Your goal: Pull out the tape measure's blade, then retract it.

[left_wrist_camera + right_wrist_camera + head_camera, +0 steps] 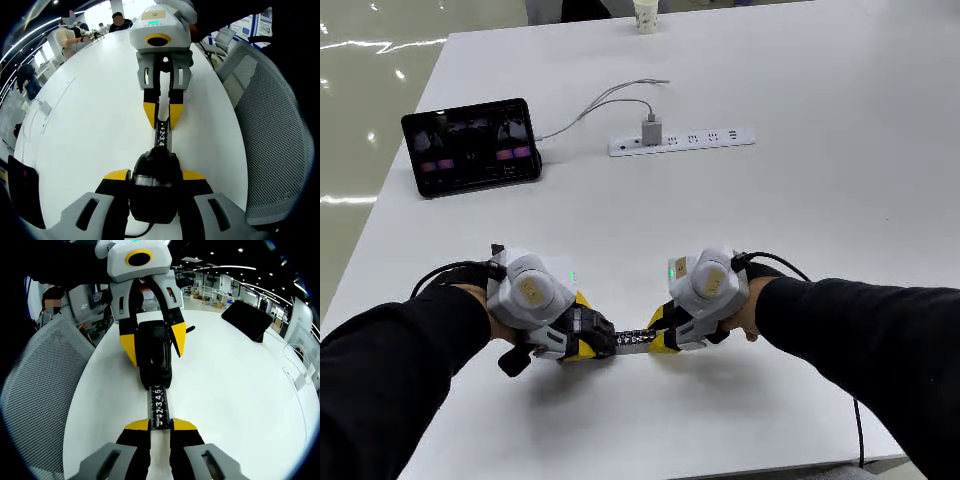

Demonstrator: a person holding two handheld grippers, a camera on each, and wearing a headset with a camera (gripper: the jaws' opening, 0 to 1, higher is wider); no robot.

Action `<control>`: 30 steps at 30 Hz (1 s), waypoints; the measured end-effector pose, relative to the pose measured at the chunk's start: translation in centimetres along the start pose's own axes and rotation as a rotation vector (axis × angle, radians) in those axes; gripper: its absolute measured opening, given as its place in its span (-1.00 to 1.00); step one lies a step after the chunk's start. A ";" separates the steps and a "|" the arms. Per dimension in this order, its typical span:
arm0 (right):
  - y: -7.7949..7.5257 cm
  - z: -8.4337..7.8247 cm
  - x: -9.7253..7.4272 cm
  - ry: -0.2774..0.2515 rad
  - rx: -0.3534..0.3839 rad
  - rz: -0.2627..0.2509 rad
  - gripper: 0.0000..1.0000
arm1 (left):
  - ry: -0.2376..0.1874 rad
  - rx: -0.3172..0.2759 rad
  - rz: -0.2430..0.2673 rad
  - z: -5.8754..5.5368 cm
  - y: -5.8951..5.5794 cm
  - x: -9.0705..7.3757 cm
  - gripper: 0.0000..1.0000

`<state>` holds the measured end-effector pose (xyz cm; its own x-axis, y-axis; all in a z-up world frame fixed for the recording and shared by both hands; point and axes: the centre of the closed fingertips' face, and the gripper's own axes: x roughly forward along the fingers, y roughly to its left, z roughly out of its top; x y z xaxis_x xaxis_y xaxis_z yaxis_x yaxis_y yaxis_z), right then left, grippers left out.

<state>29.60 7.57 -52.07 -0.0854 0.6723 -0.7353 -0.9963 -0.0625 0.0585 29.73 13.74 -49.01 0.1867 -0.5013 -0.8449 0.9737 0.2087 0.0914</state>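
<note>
Nearby, table edge, left gripper clamps tape measure, right gripper blade

Near your edge of the table, the tape measure sits in your left gripper, blade running right into your right gripper, with the tablet far left, power strip to its right and a cup at the far edge.

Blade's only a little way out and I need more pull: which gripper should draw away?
Right, probably: the right gripper pinches the blade at its end, while the left gripper clamps the case and can anchor it.
</note>
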 end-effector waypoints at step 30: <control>0.0 -2.0 -1.7 0.013 -0.002 -0.010 -0.80 | -0.001 -0.004 0.008 0.0 -0.1 0.0 -0.37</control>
<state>29.72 4.98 -52.15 -0.0753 0.6632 -0.7446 -0.9971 -0.0570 0.0500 29.62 13.75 -48.99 0.1947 -0.5004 -0.8436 0.9716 0.2162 0.0960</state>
